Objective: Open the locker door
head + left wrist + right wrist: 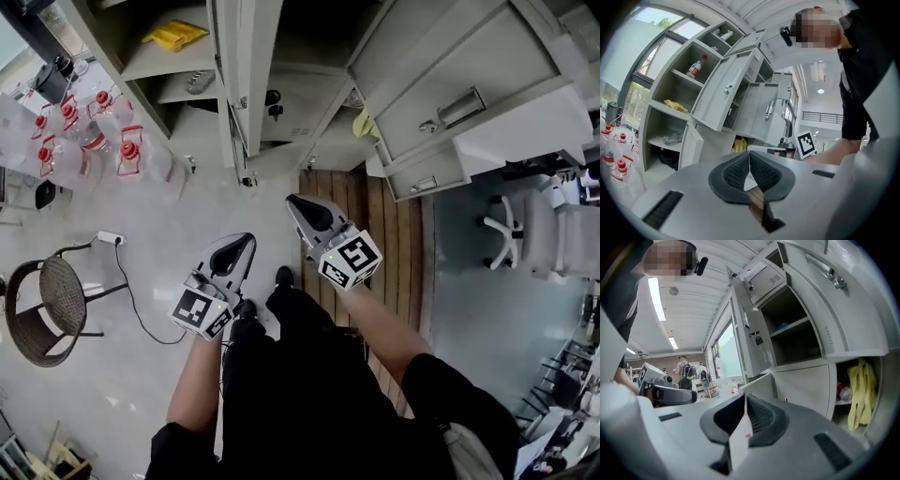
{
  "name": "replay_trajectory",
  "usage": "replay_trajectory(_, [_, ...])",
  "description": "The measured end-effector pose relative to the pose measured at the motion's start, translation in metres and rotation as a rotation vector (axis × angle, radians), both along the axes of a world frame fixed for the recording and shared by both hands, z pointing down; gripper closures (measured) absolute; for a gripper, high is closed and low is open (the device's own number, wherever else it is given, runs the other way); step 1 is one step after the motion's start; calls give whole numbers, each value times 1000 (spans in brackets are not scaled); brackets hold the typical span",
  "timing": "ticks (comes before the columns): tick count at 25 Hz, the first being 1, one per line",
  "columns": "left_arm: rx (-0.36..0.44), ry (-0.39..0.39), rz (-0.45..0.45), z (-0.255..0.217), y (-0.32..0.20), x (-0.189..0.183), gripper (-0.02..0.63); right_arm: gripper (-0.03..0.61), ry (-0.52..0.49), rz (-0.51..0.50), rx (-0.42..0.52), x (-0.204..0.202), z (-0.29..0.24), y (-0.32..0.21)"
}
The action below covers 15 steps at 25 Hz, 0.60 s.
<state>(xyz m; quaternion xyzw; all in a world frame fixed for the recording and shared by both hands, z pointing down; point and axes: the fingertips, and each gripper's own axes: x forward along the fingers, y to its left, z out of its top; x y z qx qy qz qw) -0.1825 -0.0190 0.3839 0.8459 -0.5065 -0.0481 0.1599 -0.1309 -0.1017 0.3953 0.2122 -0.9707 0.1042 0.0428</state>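
1. Task status: several doors of the locker bank stand swung out. The largest open locker door lies at 1 o'clock of the right gripper. For that door the opening appears complete, but which door the task means cannot be determined.
2. Remaining work: in the right gripper view, one lower door at 2 o'clock of the jaws looks shut.
3. Left gripper: jaws pressed together tip to tip, nothing between them.
4. Right gripper: jaws likewise together and empty.
5. Clearance: both grippers hang well apart from every door, with no contact. The lockers lie at 12 o'clock, beyond the wooden floor strip.
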Motion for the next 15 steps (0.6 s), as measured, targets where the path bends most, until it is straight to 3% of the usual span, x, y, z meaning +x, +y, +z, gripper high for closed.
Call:
replay_trajectory(6, [-26, -44, -74, 14, -39, 24, 597, 563, 10, -8, 6, -4, 32, -46])
replay_trajectory(11, [-39, -30, -164, 33, -70, 31, 596, 543, 26, -11, 9, -21, 65, -86])
replay_trajectory(15, [-54, -37, -180, 54, -92, 33, 595, 524, 35, -13, 32, -36, 85, -119])
